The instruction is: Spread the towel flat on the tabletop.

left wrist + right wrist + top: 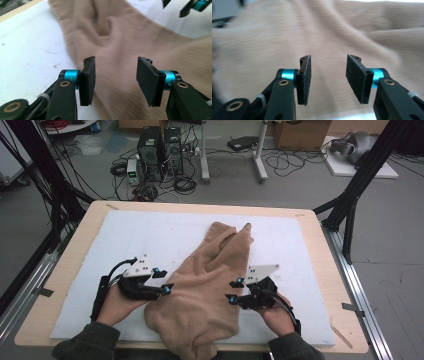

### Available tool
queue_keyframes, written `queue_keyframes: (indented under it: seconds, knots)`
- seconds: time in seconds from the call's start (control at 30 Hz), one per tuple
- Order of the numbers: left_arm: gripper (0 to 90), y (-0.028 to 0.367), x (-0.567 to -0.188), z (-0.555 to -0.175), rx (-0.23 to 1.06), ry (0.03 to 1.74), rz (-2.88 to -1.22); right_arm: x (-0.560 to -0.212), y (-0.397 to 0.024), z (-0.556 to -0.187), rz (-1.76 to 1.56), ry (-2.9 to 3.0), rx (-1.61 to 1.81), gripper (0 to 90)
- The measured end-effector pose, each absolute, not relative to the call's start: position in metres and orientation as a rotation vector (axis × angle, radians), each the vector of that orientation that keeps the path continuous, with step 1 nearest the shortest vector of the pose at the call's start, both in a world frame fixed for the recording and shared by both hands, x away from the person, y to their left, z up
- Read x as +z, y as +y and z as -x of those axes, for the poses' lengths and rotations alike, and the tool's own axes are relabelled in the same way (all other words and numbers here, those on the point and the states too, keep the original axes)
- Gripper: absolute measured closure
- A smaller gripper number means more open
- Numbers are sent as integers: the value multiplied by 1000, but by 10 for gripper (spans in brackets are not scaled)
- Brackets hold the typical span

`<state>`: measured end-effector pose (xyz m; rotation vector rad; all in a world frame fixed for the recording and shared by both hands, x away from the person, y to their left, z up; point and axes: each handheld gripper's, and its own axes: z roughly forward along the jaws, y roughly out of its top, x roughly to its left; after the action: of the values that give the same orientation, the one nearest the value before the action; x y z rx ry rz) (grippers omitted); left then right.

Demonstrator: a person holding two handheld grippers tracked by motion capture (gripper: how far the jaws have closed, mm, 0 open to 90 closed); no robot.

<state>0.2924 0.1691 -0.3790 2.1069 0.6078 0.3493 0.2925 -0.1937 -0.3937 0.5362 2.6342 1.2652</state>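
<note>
A tan fleece cloth (200, 290) lies crumpled on the white mat (125, 240), running from the mat's middle to the front edge, where it hangs over a little. My left gripper (163, 281) sits at the cloth's left edge with its jaws apart and nothing pinched between them; in the left gripper view (116, 80) the cloth (130, 45) lies beyond the pads. At the cloth's right edge my right gripper (234, 290) also stands open, and in the right gripper view (328, 78) the cloth (312, 32) lies past its free pads.
The mat covers a wooden table (65, 270) with black frame posts (360, 185) at its sides. Computer towers (160, 150) and cables lie on the floor behind the table. Bare mat shows to the left and right of the cloth.
</note>
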Motion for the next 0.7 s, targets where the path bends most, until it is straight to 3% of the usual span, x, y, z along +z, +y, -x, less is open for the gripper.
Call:
queue_keyframes:
  seconds: [0.2,0.37,0.4,0.5,0.57,0.6,0.7]
  knots:
    - [501,161,-416,-347,194,745,-2167,-410,-188,-332,-632,2636,1109,527]
    - [599,153,-431,-356,143,739,-2215,-426,-181,-343,-684,2690,1006,564]
    - [677,151,-433,-356,133,736,-2218,-433,-175,-344,-657,2735,959,628]
    - [778,151,-433,-355,151,734,-2226,-434,-176,-345,-665,2750,1001,709]
    - [794,151,-432,-354,164,743,-2229,-435,-176,-346,-650,2754,1013,748]
    - [815,150,-431,-352,182,753,-2231,-435,-177,-346,-639,2781,1039,839]
    - [824,154,-427,-344,248,753,-2242,-434,-177,-345,-614,2783,1031,855]
